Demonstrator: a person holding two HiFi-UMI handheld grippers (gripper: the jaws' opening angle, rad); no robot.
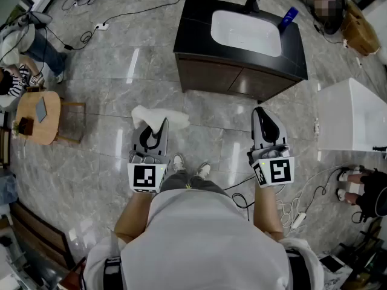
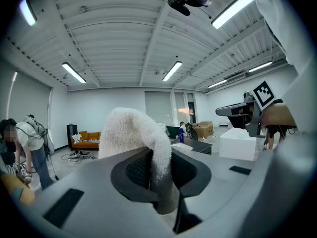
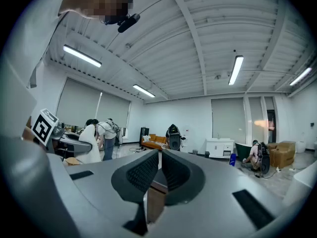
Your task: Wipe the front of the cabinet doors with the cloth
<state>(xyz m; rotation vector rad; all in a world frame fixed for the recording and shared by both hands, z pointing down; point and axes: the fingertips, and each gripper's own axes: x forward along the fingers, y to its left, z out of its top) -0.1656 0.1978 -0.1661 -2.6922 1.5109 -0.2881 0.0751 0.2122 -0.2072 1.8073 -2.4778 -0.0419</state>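
Note:
The cabinet is a dark vanity with a white sink (image 1: 245, 32). Its two brown doors (image 1: 233, 80) face me across a stretch of floor. A white terry cloth (image 1: 158, 116) sticks out ahead of my left gripper (image 1: 158, 130), which is shut on it. In the left gripper view the cloth (image 2: 131, 133) arches up over the jaws and hangs down between the pads of the left gripper (image 2: 159, 168). My right gripper (image 1: 259, 111) is held level at my right side, and in its own view the right gripper (image 3: 159, 157) is shut on nothing. Both grippers are well short of the doors.
A black faucet (image 1: 253, 1) and a blue bottle (image 1: 289, 18) stand on the vanity top. A white box (image 1: 352, 116) sits to the right and a round wooden table (image 1: 37, 117) to the left. Cables (image 1: 297, 213) trail on the marble floor by my right foot. People are at the room's edges.

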